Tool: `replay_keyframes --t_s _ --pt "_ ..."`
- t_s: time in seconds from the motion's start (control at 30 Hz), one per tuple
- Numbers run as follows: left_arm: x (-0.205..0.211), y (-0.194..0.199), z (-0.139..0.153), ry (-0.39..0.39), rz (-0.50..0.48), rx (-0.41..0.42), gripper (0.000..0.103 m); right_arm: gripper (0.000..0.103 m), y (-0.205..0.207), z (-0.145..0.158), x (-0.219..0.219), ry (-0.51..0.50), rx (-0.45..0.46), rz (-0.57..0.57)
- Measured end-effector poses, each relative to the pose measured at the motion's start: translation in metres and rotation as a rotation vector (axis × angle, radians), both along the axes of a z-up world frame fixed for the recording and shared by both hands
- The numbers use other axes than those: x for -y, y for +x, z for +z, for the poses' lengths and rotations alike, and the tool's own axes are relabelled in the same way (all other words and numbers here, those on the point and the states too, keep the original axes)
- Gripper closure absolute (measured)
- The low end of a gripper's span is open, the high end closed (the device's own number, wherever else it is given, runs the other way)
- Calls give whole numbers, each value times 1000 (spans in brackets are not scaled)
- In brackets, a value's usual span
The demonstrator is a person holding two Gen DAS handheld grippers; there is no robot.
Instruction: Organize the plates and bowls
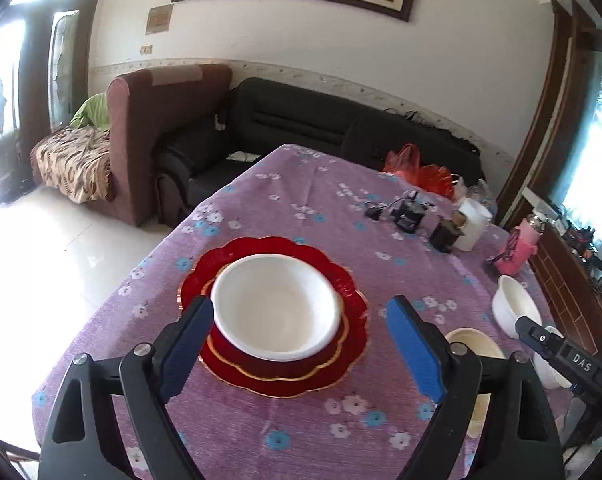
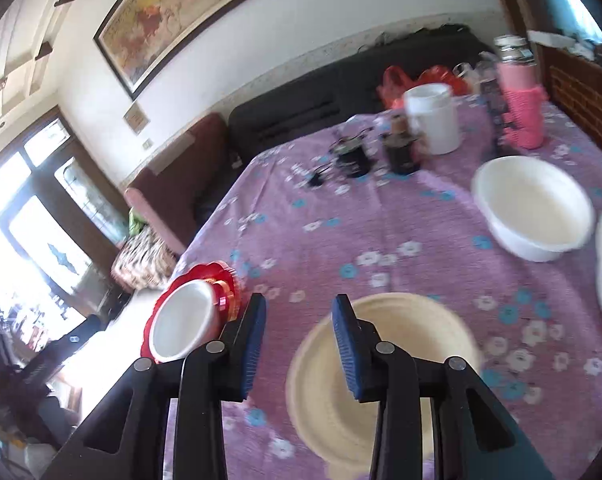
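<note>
Left wrist view: left hand-held gripper (image 1: 300, 338), jaws apart and empty, frames white bowl (image 1: 276, 306) on red plates (image 1: 355, 312) at centre; rigid, slick, breakable—grip the rim.

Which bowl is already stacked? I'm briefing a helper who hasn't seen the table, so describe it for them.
On the purple flowered tablecloth, find the two red scalloped plates stacked near the left edge. The white bowl sits on top of them. The other bowls rest directly on the cloth, off to the right.
</note>
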State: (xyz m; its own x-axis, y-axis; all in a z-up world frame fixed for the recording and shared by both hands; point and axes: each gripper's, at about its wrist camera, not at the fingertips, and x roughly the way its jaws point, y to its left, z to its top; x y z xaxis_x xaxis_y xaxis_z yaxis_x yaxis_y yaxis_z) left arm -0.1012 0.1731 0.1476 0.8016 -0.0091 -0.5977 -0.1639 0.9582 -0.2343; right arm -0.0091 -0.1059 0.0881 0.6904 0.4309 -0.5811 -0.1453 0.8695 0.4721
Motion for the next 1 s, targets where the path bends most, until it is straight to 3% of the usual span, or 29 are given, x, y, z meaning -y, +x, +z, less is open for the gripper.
replay_keyframes --t_s 0.07,0.2,0.3,0.37,0.53,0.7,0.83,1.0 --pt "17 -4 1 -20 -24 29 10 61 -16 -2 26 7 18 -60" --pt "58 -9 -5 17 -85 55 5 61 -36 -13 76 19 2 -159" --pt "87 1 -22 24 -142 -9 5 61 -42 -30 97 6 -50 -184" --pt "102 8 -37 -15 -189 -69 5 61 -41 -42 103 21 -91 -178" --pt "132 32 -67 -18 -272 -188 5 61 -31 -62 92 43 -151 -142" --pt "147 58 -87 44 -256 -263 5 61 -25 -72 77 60 -174 -116" --pt "151 73 -102 46 -252 -331 5 61 -25 -76 76 65 -190 -111" --pt "142 68 -77 20 -243 -283 5 61 -40 -51 119 100 -130 -190"
